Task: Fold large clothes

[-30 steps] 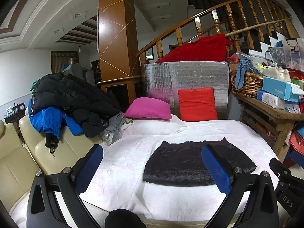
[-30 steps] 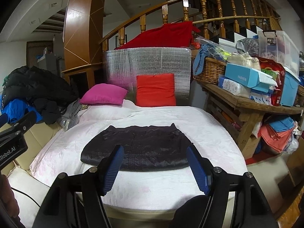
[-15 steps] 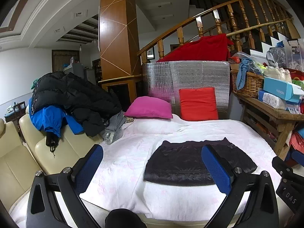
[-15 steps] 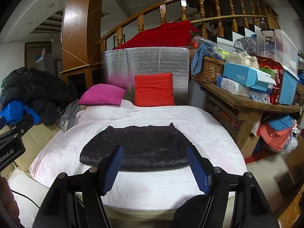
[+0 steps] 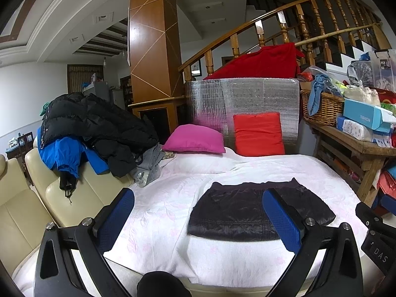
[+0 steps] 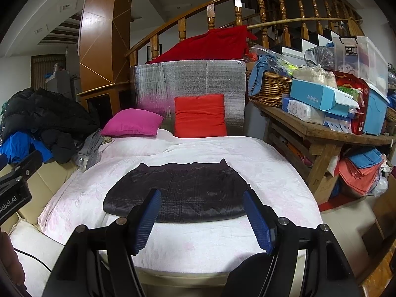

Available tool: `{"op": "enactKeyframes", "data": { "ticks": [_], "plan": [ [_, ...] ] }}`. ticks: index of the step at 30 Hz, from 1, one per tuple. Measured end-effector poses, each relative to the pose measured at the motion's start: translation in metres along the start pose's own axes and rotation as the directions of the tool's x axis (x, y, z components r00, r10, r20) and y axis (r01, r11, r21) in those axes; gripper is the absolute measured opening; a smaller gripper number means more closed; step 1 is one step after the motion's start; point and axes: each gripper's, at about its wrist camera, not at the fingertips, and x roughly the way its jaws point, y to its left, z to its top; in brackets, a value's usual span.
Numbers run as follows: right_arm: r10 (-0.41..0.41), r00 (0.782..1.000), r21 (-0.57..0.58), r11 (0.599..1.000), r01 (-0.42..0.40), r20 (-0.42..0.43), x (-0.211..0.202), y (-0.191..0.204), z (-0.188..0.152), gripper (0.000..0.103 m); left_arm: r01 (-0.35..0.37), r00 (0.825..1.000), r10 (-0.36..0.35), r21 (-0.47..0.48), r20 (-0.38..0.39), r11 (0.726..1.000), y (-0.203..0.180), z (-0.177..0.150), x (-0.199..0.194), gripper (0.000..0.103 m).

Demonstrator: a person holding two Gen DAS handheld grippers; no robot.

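Dark garment (image 6: 177, 194): lying flat on the white bed cover (image 6: 259, 156), long axis running side to side; right hand-held gripper (image 6: 201, 219) sitting nearer, directly before its near hem, released, empty; left hand-held gripper (image 5: 198, 220) hanging off its left end, likewise released.

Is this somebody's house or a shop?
Most likely a lived-in home: a wooden staircase rises behind, cushions such as the pink cushion sit on a sheet-covered surface, and coats are heaped over a cream sofa.
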Motion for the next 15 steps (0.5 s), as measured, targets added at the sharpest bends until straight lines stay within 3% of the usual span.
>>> {"op": "enactKeyframes", "data": {
  "ticks": [15],
  "plan": [
    [-0.014,1.0,0.002,1.0,0.014,0.003,0.002,0.0003,0.001,0.072,-0.005,1.0,0.005,0.001,0.0,1.0,-0.0001,-0.0009,0.0015,0.103]
  ]
}}
